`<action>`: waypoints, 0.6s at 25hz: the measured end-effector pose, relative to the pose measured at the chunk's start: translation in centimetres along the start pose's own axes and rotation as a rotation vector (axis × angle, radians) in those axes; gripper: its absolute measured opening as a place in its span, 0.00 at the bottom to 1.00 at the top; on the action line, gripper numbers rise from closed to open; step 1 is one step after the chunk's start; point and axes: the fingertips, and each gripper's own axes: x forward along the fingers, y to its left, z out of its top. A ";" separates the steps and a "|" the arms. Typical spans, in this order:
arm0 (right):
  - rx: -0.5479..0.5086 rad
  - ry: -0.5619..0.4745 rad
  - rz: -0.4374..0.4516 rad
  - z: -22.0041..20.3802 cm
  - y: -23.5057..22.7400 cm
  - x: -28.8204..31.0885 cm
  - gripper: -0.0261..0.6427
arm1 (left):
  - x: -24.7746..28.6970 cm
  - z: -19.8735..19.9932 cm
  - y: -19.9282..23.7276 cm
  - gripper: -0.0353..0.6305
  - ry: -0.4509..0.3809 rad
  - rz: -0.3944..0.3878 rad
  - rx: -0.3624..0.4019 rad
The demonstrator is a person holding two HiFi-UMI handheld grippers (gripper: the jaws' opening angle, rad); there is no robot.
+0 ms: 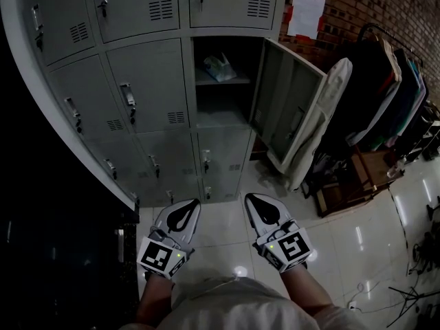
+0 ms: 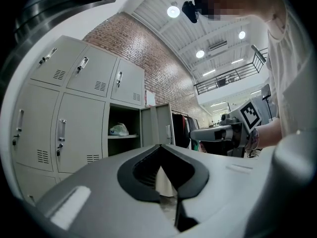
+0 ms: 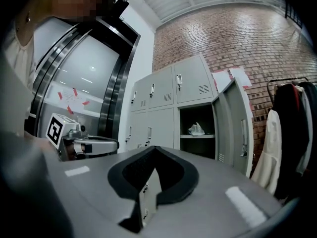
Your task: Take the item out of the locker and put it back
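Jaws pressed together on left gripper (image 1: 187, 208) and right gripper (image 1: 256, 205), both empty; one crumpled white plastic bag (image 1: 218, 67) lies inside one open grey metal locker (image 1: 221, 112).

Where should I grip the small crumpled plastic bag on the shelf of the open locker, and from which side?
Grip the bunched top of the small crumpled plastic bag, probably coming straight in from the front. It lies on the grey metal shelf, walled at both sides and behind; the swung-open grey locker door leaves only the front free.
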 end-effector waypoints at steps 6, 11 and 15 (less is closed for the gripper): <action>-0.022 0.013 0.000 -0.3 0.2 0.5 0.04 | -0.5 -0.2 0.6 0.06 0.003 0.008 -0.008; -0.012 0.000 -0.007 0.1 0.2 0.3 0.04 | -0.4 0.0 0.2 0.06 0.000 -0.001 0.003; -0.015 -0.005 -0.009 0.2 0.4 0.3 0.04 | -0.6 0.2 0.3 0.06 -0.001 -0.002 0.008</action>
